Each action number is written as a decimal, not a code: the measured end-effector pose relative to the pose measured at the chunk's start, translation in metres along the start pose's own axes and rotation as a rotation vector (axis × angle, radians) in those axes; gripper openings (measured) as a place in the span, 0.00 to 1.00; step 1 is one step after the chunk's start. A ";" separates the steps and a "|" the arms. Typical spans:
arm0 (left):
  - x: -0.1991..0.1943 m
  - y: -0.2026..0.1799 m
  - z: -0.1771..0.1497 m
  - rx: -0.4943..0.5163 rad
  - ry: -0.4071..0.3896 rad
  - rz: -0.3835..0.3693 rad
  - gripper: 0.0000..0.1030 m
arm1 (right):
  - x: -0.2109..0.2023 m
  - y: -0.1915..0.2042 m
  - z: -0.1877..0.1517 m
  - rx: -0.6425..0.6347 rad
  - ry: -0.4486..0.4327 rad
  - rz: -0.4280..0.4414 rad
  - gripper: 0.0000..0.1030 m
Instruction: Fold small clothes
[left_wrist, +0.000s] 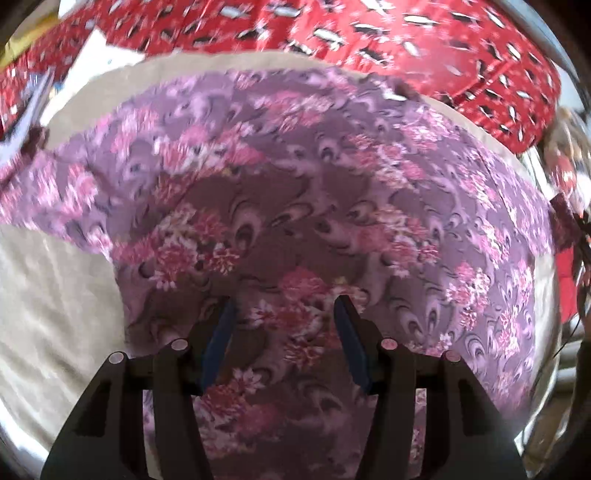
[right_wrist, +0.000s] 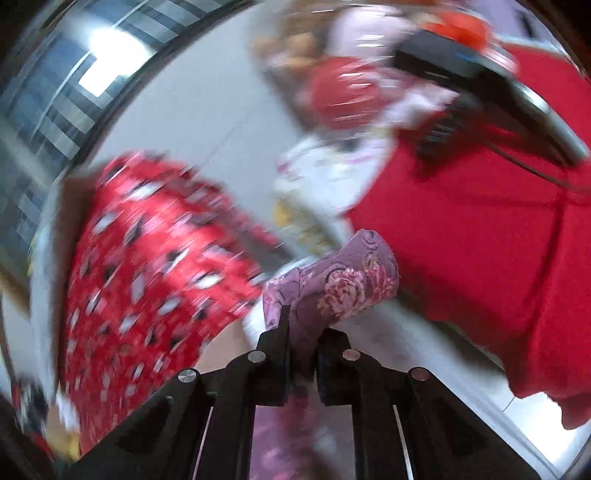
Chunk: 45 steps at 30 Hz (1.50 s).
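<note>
Purple floral garment (left_wrist: 332, 206) lies under the half-open, empty left gripper (left_wrist: 284, 314) w/ right gripper (right_wrist: 303, 325) clamped on its edge.

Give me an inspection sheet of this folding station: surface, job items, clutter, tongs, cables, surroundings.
Surface: beige sheet, bare at the left of the left wrist view.
Job's things: purple floral garment spread over the sheet; a bunched part of it is pinched in the right tongs.
Clutter: red patterned cloth beyond the garment; plain red cloth in the right wrist view.
Grippers: left tongs open over the garment, nothing between them; right tongs shut on the garment.
Cables: thin dark cords at the right edge, blurred.
Surroundings: heavy motion blur; pale floor, otherwise unclear.
</note>
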<state>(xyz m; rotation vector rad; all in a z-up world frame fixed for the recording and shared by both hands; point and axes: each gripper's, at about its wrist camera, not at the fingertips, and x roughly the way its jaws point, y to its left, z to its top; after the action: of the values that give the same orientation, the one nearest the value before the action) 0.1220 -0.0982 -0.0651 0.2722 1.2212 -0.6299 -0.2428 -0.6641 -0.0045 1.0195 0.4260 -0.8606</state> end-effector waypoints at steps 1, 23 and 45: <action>0.003 0.004 -0.001 -0.015 0.006 -0.013 0.53 | -0.001 0.016 -0.007 -0.038 0.017 0.017 0.09; -0.031 0.082 0.021 -0.108 -0.012 -0.212 0.53 | 0.049 0.343 -0.319 -0.563 0.508 0.358 0.15; 0.021 -0.013 0.074 -0.192 0.028 -0.239 0.05 | -0.017 0.232 -0.280 -0.441 0.476 0.243 0.46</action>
<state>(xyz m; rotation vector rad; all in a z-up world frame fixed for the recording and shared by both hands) 0.1773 -0.1530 -0.0577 -0.0269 1.3424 -0.7102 -0.0504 -0.3555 0.0018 0.8339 0.8355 -0.2760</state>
